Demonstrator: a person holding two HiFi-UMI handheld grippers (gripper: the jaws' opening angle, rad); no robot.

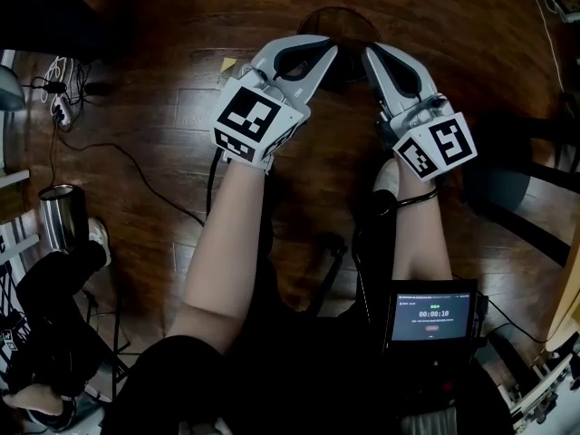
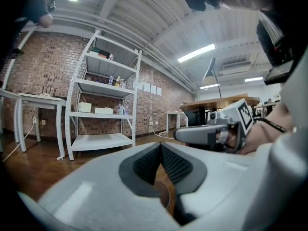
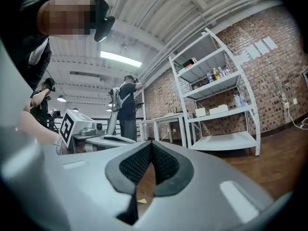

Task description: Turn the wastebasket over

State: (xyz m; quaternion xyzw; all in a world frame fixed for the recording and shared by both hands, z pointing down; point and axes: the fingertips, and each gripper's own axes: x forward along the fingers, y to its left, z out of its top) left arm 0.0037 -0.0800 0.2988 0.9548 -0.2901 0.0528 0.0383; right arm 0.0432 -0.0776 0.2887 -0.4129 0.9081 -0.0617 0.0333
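Note:
In the head view a dark round wastebasket (image 1: pixel 340 24) stands on the wooden floor, its near side hidden behind both grippers. My left gripper (image 1: pixel 326 54) and right gripper (image 1: pixel 368 55) are held side by side above it, pointing forward and roughly level. Neither touches the basket. In the left gripper view the left gripper (image 2: pixel 160 146) has its dark pads meeting at the tip, with nothing between them. The right gripper (image 3: pixel 151 144) is likewise shut and empty. Each gripper also shows in the other's view: the right gripper (image 2: pixel 211 131) and the left gripper (image 3: pixel 91 134).
A yellow paper scrap (image 1: pixel 227 64) lies on the floor left of the basket. A steel cup (image 1: pixel 59 211) and cables (image 1: pixel 63 107) are at the left, dark furniture legs (image 1: pixel 521 202) at the right. White shelving (image 2: pixel 103 105) lines a brick wall. A person (image 3: pixel 127 107) stands farther off.

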